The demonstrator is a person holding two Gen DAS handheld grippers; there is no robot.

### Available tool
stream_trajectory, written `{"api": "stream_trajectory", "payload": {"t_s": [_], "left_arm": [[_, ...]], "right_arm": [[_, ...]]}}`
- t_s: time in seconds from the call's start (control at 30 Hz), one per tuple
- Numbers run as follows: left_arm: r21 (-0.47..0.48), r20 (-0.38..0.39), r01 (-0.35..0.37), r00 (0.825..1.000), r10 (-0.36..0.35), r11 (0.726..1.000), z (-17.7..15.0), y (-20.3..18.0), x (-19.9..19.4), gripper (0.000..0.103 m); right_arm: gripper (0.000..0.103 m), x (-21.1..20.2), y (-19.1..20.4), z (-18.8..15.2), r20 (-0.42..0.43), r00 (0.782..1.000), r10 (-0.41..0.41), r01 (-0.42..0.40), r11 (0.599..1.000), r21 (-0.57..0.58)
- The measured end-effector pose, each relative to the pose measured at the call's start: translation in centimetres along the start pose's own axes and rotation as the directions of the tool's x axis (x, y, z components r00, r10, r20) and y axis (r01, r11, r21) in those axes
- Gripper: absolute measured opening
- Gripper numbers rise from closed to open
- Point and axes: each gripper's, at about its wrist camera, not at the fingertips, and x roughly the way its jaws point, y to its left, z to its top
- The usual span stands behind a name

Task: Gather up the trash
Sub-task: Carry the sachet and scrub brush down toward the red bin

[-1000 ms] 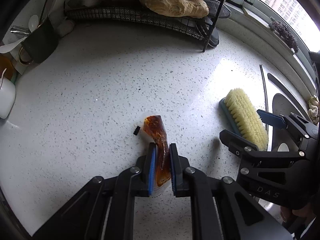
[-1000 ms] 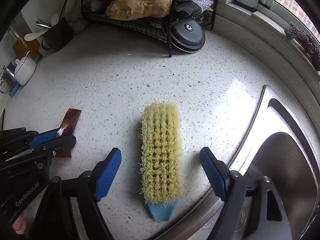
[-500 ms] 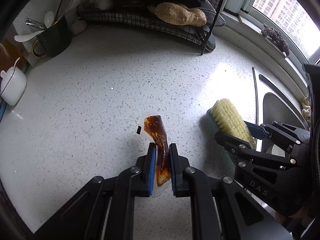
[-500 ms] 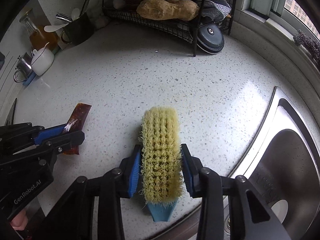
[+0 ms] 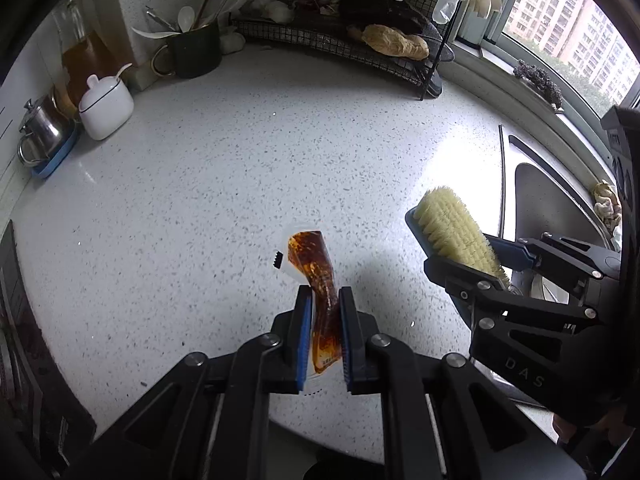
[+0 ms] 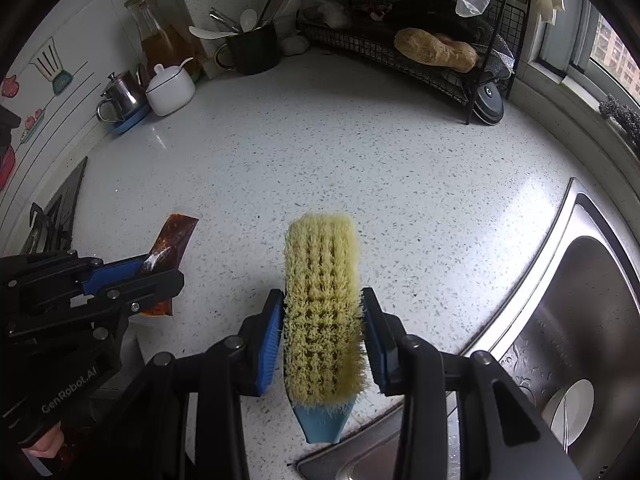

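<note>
A clear sauce packet [image 5: 310, 250] with brown sauce in it hangs above the speckled white counter [image 5: 240, 160], and my left gripper [image 5: 323, 292] is shut on its lower half. In the right wrist view the same packet [image 6: 178, 228] sticks out of the left gripper [image 6: 160, 270] at the left. A scrub brush [image 6: 320, 256] with yellow bristles and a blue back sits lengthwise in my right gripper [image 6: 322, 294]. That gripper's blue pads press on both sides of the brush, which is held off the counter. The brush [image 5: 452, 224] also shows at the right of the left wrist view.
A steel sink [image 6: 580, 300] lies to the right. At the back stand a black wire rack [image 6: 420, 68], a dark mug of utensils [image 6: 252, 48], a white lidded pot [image 6: 170, 88] and a small steel pot [image 6: 124, 96]. A stove [image 6: 52, 216] is at the left edge.
My right gripper's jaws, wide open around the brush a second ago, have closed on it. Both grippers have risen and pulled back from the counter, carrying the packet and the brush.
</note>
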Motion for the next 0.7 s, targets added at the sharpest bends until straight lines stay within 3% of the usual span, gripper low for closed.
{"api": "stream_trajectory", "payload": {"t_s": [0.37,0.7], "left_arm": [[-0.071,0.061,-0.052,0.997,0.056,0.996,-9.4,2.7,-7.1,0.011],[-0.145,0.058,-0.079,0.994,0.088,0.986,-19.4,3.9,-11.6,0.011]], "right_arm": [[0.035,-3.0,7.5,-4.8,0.026,0.997,0.076,-0.073,0.993,-0.090],[0.035,-5.3,13.4,-11.1,0.012,0.993,0.115,-0.112,0.981,-0.161]]}}
